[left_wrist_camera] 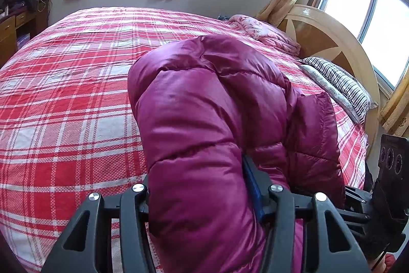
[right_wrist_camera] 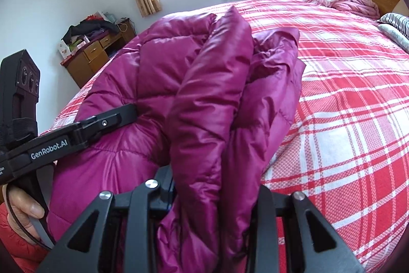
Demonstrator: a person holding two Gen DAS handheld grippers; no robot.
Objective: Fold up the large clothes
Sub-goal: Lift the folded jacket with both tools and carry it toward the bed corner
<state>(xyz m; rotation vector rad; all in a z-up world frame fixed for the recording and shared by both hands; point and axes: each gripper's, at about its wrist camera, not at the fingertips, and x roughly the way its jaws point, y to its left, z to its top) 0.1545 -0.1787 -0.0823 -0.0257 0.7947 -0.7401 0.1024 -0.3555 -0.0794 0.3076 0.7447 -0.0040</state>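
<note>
**Carry both held edges across together**

The magenta down jacket (left_wrist_camera: 204,106) lies bunched on the plaid bedsheet (left_wrist_camera: 64,94). The left gripper (left_wrist_camera: 202,196) is clamped on a thick padded fold, and the right gripper (right_wrist_camera: 214,196) is clamped on a gathered edge. Keep both grips level, lay the fold flat, and release only once the fabric rests on the sheet.
</note>
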